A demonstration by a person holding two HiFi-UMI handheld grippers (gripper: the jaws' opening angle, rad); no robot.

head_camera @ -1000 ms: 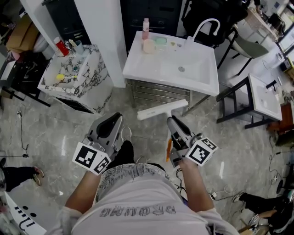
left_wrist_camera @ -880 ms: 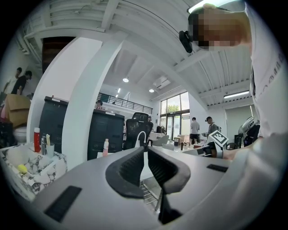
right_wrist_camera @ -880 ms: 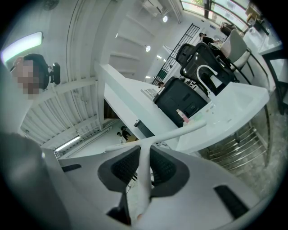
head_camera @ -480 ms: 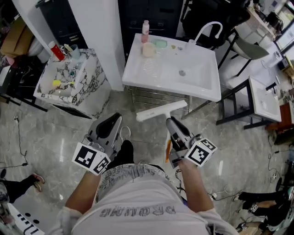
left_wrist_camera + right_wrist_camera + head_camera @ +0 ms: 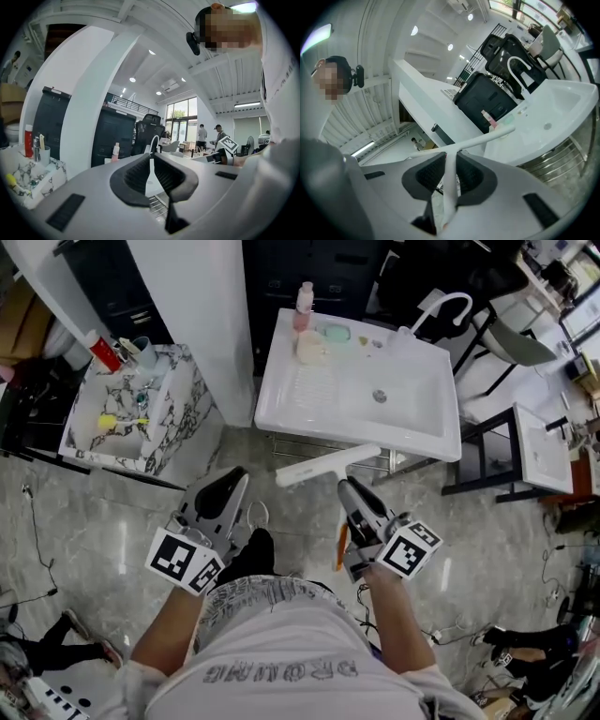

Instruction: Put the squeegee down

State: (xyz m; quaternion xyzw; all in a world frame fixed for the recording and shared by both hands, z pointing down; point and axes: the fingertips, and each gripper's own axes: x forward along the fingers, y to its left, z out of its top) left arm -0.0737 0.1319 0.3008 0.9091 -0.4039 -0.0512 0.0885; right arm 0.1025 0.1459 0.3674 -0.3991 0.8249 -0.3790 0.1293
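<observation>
The squeegee (image 5: 328, 465) is held in the air by the right gripper (image 5: 349, 488), level with the front edge of the white sink (image 5: 412, 432) and just short of it, above the tiled floor (image 5: 112, 531). In the right gripper view the jaws are seen clenched on the thin white handle, with the long blade lying crosswise just past the fingertips (image 5: 465, 165). The left gripper (image 5: 225, 491) is kept beside it, well apart from the squeegee. In the left gripper view its jaws are drawn almost together, with only a sliver of gap, and nothing is gripped between them.

The putting-down has not yet been done: the squeegee is judged to be in the carrying stage, since no surface is touched by the blade or handle. A resting place is most likely to be found on the sink, whose left part, ahead of the pink bottle (image 5: 303, 298) and the soap (image 5: 309, 345), is bare.

For the next move, the right gripper would need to be brought forward over the sink rim and lowered until the blade is supported along its length. Only then should the jaws be released, so that the squeegee is not dropped or tipped off the edge.
</observation>
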